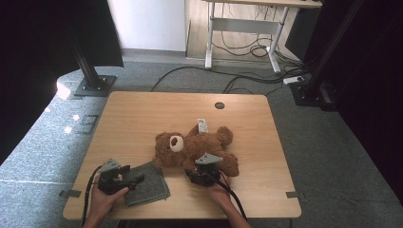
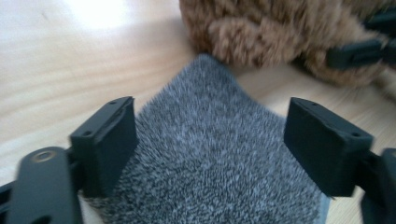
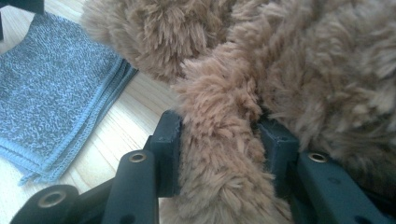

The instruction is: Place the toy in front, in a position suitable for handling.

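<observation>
Jaws of my right gripper pinch the teddy bear's limb; left gripper spread over the cloth, nothing lifted yet.

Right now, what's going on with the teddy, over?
Right gripper clamped on teddy bear limb. Left gripper open over grey cloth. Nothing in the way.
</observation>
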Action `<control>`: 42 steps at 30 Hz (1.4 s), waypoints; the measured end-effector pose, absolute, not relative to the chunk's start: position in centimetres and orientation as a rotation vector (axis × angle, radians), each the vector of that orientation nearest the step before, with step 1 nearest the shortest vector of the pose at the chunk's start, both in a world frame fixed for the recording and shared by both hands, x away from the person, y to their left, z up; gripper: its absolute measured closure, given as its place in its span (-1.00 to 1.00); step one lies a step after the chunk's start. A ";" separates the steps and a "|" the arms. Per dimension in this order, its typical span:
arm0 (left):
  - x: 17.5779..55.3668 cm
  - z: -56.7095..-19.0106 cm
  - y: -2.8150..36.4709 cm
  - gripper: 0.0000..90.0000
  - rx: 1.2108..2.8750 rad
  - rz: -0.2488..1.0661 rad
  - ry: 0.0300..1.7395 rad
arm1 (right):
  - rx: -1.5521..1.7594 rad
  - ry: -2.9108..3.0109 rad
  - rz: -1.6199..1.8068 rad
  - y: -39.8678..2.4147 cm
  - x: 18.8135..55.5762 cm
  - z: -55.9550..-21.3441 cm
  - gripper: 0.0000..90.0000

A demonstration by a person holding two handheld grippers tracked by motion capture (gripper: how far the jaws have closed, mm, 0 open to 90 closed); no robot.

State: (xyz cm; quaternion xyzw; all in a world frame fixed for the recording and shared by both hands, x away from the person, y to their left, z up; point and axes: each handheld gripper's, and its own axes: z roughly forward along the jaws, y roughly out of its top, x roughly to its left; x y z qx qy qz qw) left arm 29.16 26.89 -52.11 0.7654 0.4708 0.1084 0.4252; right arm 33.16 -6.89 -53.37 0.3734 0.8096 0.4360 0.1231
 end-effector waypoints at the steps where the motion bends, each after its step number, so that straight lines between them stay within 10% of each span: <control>1: 29.2 -52.3 26.7 -0.68 1.940 0.276 1.184 | 1.088 2.362 1.271 -6.9 33.1 -53.4 0.26; 19: 29.8 -53.8 24.3 -0.77 2.174 0.425 1.296 | 1.108 2.360 1.275 -7.1 33.0 -53.5 0.24; 31: 29.6 -53.4 24.9 0.42 2.133 0.356 1.213 | 1.109 2.347 1.280 -7.0 32.8 -53.0 0.17; 42: 29.8 -52.7 27.1 0.67 1.988 0.182 1.199 | 1.002 2.219 1.301 -7.9 31.4 -48.5 -0.13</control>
